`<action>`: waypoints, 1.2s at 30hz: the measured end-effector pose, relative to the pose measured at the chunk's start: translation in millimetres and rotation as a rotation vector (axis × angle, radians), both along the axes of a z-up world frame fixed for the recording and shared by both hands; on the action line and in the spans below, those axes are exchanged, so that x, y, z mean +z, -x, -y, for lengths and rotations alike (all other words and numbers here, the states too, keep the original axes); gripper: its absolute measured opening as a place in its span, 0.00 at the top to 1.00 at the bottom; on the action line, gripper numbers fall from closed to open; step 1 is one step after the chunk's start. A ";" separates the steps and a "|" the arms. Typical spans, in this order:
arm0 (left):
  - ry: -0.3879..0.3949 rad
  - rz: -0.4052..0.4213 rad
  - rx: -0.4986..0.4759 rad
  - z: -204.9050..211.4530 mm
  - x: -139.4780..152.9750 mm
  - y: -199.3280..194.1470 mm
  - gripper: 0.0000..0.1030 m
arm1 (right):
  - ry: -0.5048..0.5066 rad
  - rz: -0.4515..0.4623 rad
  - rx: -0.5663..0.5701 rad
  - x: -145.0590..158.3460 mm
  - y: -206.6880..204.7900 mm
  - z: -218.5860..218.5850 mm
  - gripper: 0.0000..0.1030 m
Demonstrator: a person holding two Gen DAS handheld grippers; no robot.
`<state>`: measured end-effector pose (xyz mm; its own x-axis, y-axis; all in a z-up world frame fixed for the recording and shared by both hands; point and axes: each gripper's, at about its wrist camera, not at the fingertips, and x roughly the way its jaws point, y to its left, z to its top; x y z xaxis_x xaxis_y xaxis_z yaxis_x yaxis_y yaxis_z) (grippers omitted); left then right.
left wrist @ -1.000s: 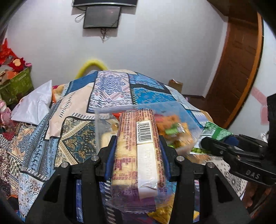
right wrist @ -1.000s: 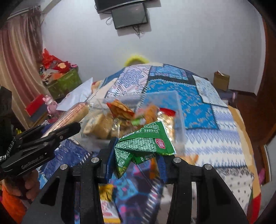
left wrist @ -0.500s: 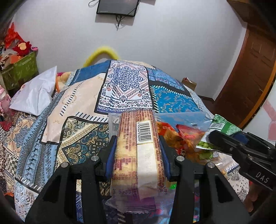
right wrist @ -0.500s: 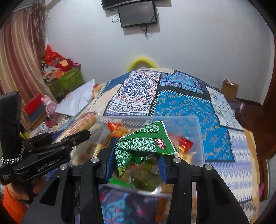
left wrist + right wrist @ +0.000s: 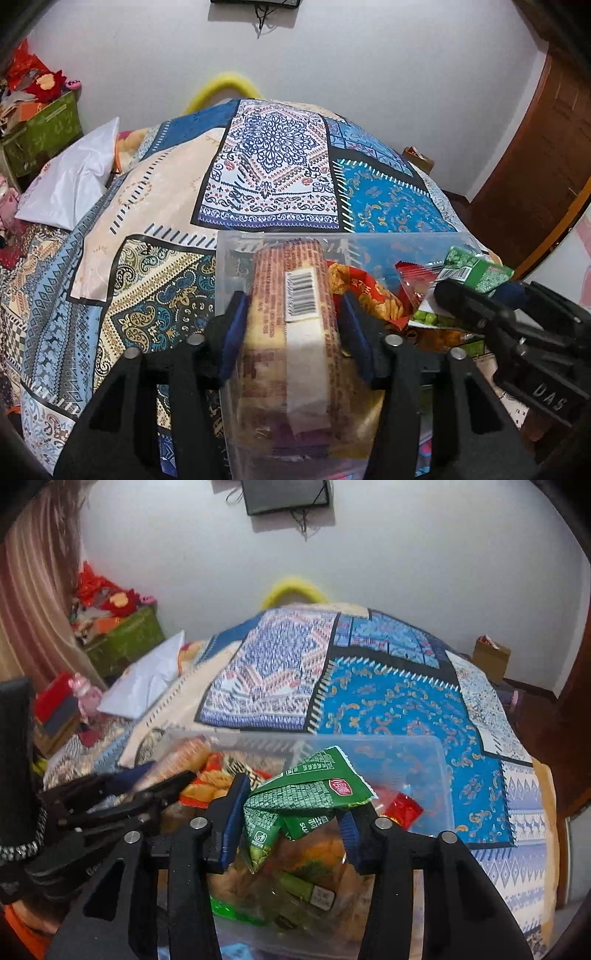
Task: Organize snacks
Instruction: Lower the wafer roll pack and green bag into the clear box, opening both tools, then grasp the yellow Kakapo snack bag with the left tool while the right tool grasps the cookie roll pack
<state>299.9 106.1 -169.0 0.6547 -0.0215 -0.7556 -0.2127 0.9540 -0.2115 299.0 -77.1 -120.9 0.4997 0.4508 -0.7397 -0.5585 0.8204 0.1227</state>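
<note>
My left gripper [image 5: 291, 310] is shut on a long biscuit pack [image 5: 291, 332] with a barcode, held over the left end of a clear plastic bin [image 5: 369, 242]. My right gripper [image 5: 291, 808] is shut on a green snack packet [image 5: 310, 794] above the same bin [image 5: 424, 771]. The bin lies on a patchwork bedspread [image 5: 266, 166] and holds several snack packets, among them red and orange ones [image 5: 400, 806]. The right gripper with the green packet also shows in the left wrist view [image 5: 476, 269]; the left gripper shows in the right wrist view [image 5: 159, 786].
A white pillow [image 5: 70, 184] lies at the bed's left. A green box [image 5: 122, 638] with red items stands by the wall at left. A cardboard box [image 5: 491, 657] and a wooden door [image 5: 535, 147] are at right. A screen [image 5: 286, 494] hangs on the wall.
Both grippers have moved forward and down over the bin with their packets still held. The bin now sits close beneath both of them.
</note>
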 end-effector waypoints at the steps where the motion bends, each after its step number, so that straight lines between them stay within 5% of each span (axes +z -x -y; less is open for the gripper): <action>1: -0.002 0.001 0.003 -0.2 1.0 0.8 0.44 | 0.011 -0.001 0.001 -1.3 0.8 0.3 0.53; 11: -0.007 0.049 -0.012 3.4 28.5 34.8 0.38 | 0.042 0.058 -0.010 14.2 25.3 12.3 0.25; 23: -0.071 0.090 -0.075 32.7 53.9 95.0 0.34 | 0.015 0.108 -0.080 39.1 60.0 65.5 0.18; 36: -0.075 0.014 -0.157 68.1 20.4 121.3 0.30 | 0.090 -0.088 -0.150 -34.5 58.4 98.4 0.18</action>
<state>178.6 38.0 -148.6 0.6579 -0.0679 -0.7500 -0.0575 0.9885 -0.1400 240.6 -175.5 -155.4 0.4880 0.3065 -0.8173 -0.4199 0.9033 0.0880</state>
